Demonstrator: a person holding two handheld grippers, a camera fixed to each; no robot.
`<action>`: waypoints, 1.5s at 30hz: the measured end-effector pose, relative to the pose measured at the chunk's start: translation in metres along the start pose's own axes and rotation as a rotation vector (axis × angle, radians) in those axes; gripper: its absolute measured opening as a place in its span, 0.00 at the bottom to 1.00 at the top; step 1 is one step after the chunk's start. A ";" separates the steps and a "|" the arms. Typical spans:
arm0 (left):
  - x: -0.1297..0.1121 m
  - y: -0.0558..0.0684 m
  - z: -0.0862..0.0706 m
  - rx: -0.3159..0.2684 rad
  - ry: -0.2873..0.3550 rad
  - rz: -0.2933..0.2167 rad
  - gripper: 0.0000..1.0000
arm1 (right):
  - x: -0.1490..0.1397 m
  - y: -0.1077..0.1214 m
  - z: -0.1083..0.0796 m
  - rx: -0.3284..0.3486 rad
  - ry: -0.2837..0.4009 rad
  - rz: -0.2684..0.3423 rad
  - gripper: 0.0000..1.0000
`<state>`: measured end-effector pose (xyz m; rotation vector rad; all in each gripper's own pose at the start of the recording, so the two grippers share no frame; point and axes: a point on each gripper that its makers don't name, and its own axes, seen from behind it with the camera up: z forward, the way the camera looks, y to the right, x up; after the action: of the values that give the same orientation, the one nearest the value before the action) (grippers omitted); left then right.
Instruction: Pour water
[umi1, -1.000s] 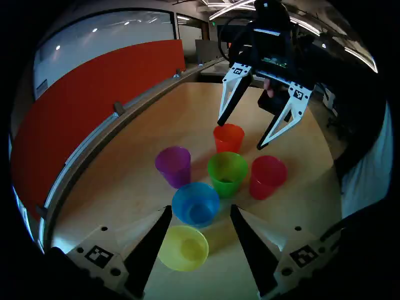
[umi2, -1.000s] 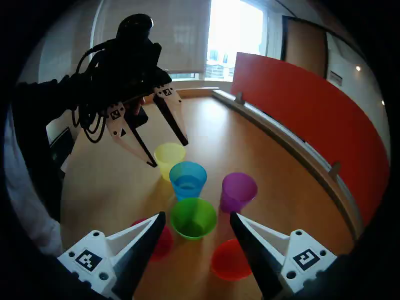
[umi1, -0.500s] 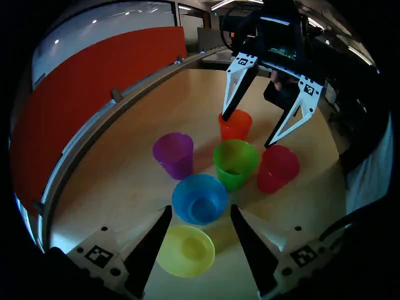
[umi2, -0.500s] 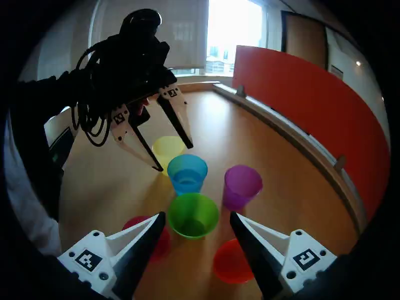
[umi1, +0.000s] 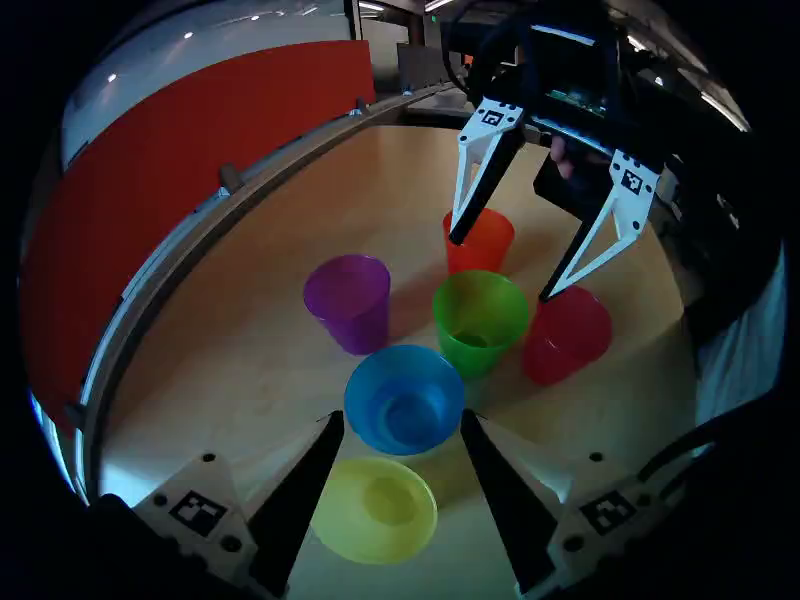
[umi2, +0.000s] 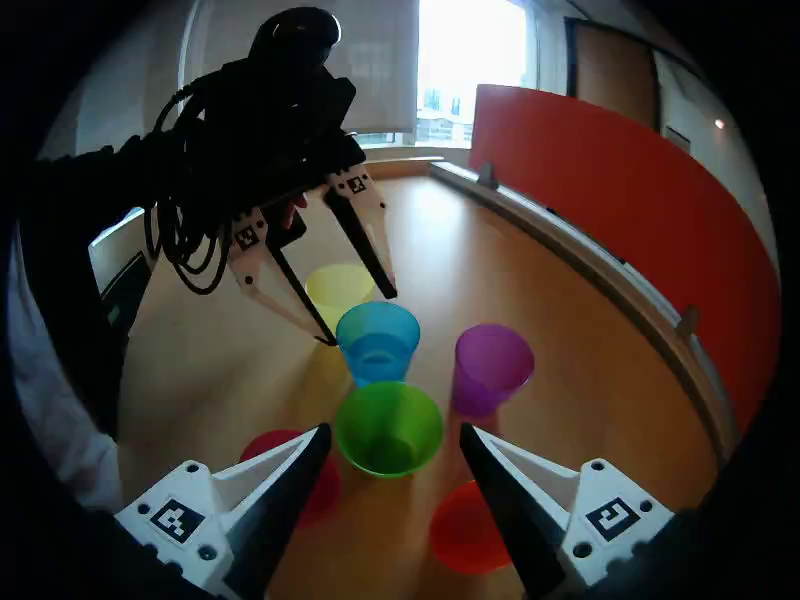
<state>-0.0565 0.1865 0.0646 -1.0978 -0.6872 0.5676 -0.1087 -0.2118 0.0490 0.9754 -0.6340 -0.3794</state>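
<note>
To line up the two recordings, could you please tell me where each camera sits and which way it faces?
Left gripper view: on the left tool, its fingers at the bottom; faces across the table, over the blue cup, at the right tool and the hand holding it.
Right gripper view: on the right tool, fingers at the bottom; faces back over the green cup at the left tool, window behind.
Shared: the six cups and red partition, seen from opposite sides.
</note>
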 end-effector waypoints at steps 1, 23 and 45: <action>-0.001 0.000 0.001 -0.001 -0.003 0.002 0.86 | -0.001 0.000 0.001 0.000 -0.002 0.000 1.00; -0.005 -0.002 0.012 -0.002 -0.026 -0.001 0.87 | -0.003 -0.005 0.017 0.022 -0.028 0.015 1.00; -0.004 -0.001 0.029 -0.010 -0.032 0.007 0.87 | -0.009 -0.007 0.030 0.034 -0.061 0.043 0.99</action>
<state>-0.0805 0.2007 0.0730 -1.1027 -0.7149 0.5896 -0.1353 -0.2297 0.0524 0.9842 -0.7175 -0.3621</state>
